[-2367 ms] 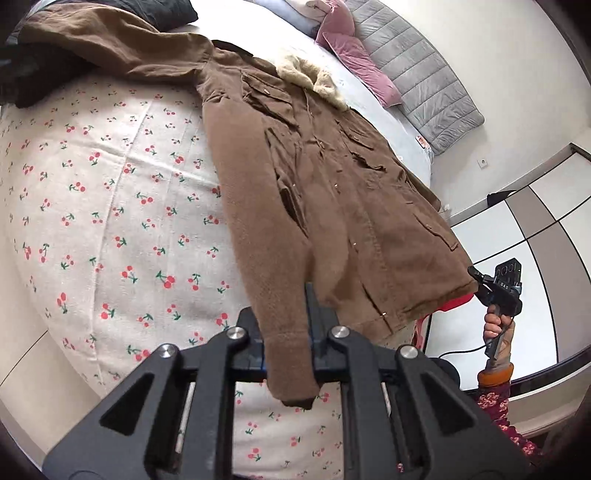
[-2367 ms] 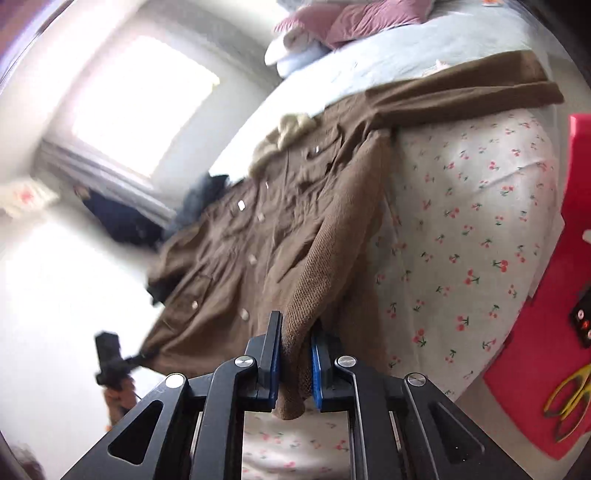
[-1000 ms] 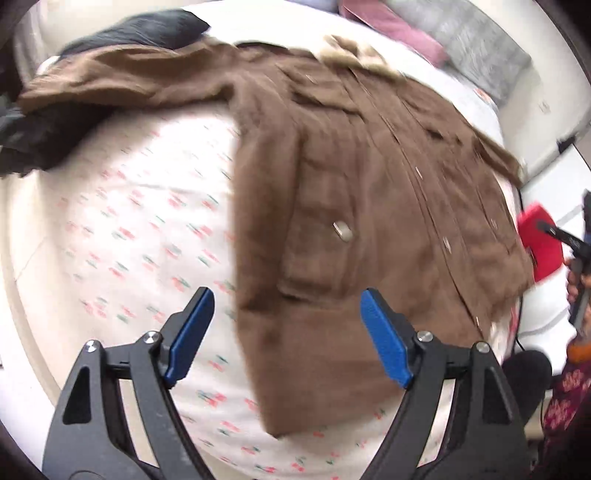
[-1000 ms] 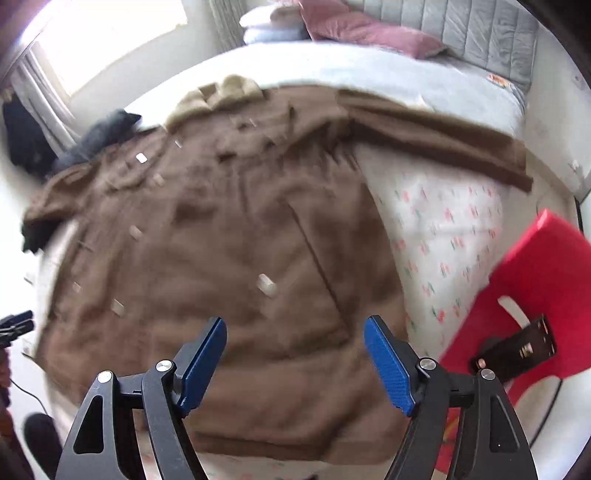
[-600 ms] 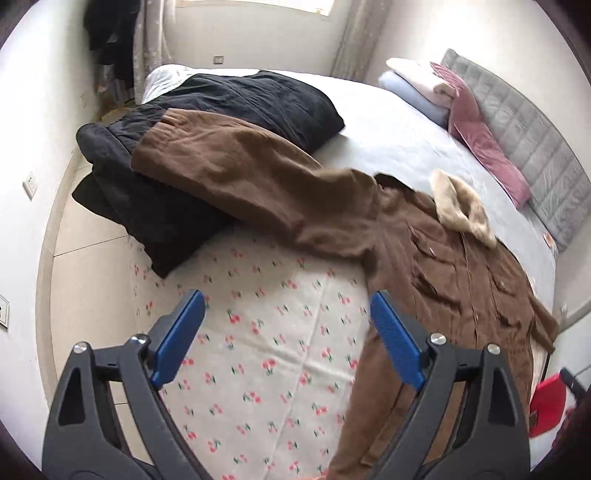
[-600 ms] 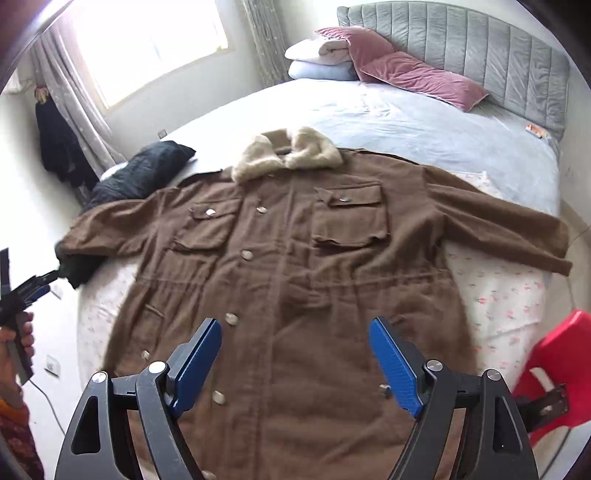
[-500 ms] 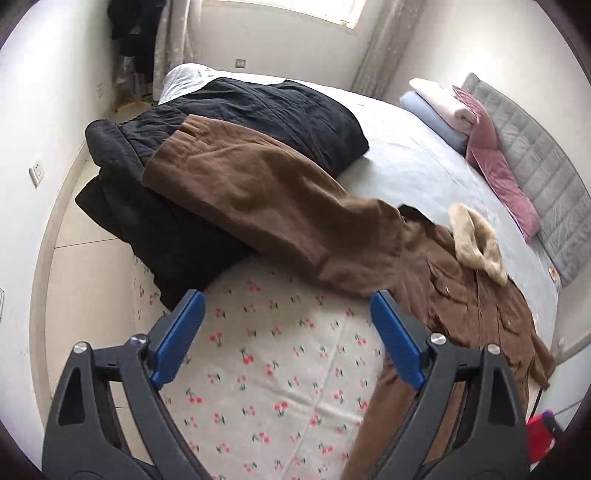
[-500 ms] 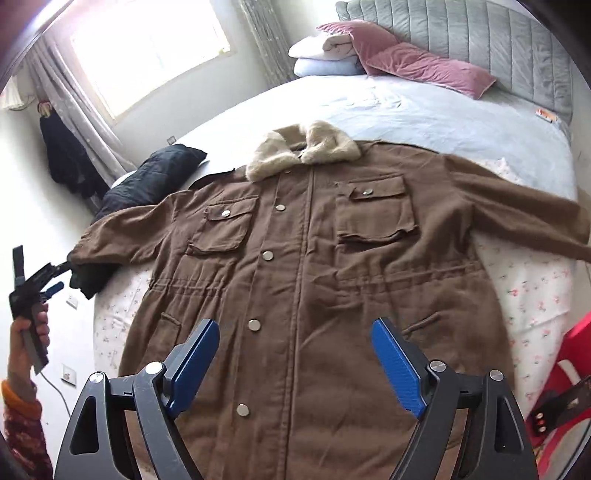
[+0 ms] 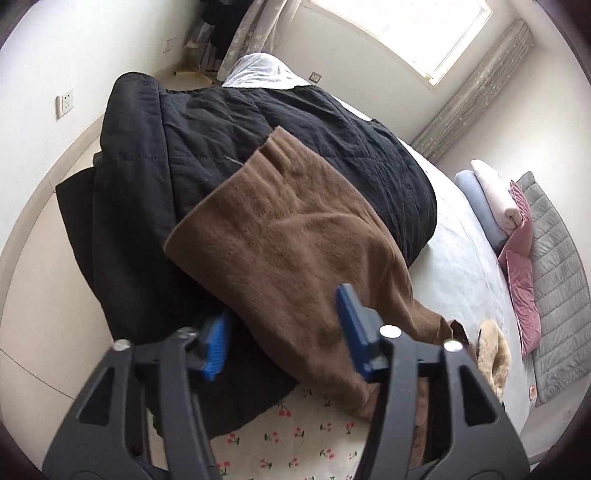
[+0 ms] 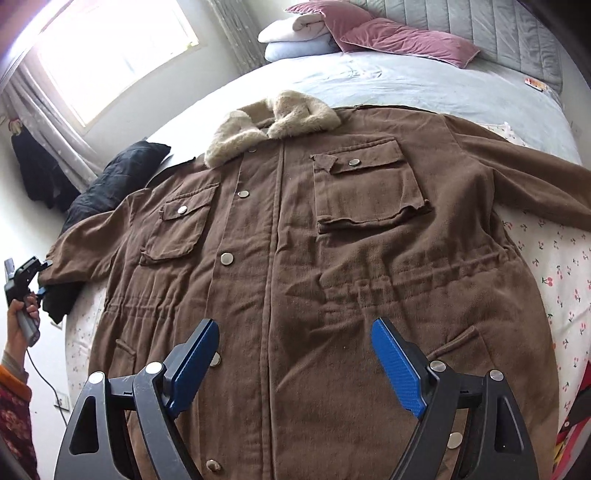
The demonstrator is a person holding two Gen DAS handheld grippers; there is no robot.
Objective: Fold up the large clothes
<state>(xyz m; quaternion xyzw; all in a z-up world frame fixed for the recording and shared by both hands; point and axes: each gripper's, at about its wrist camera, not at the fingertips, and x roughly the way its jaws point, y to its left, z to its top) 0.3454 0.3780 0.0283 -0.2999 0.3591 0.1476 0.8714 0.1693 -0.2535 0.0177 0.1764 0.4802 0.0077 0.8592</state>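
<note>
A brown coat [image 10: 295, 258] with a beige fur collar [image 10: 273, 122] lies flat and face up on the bed, both sleeves spread out. My right gripper [image 10: 295, 354] is open and empty above the coat's lower front. In the left wrist view the coat's sleeve [image 9: 288, 251] lies over a black quilted garment [image 9: 229, 129]. My left gripper [image 9: 284, 332] is open, its jaws standing either side of the sleeve, one blue pad [image 9: 216, 345] under its edge. The left gripper also shows in the right wrist view [image 10: 26, 273] at the sleeve's cuff.
The bed has a cherry-print sheet [image 10: 561, 266] and a pale blue cover [image 10: 406, 81]. Pink pillows [image 10: 399, 37], folded bedding and a grey headboard are at the far end. A red chair [image 10: 576, 410] stands at the right. A window [image 9: 399, 26] and wall sockets are on the left.
Both grippers let go of the coat's hem and opened. The left gripper swung left and closed in on the sleeve cuff. The right gripper moved in over the coat's front.
</note>
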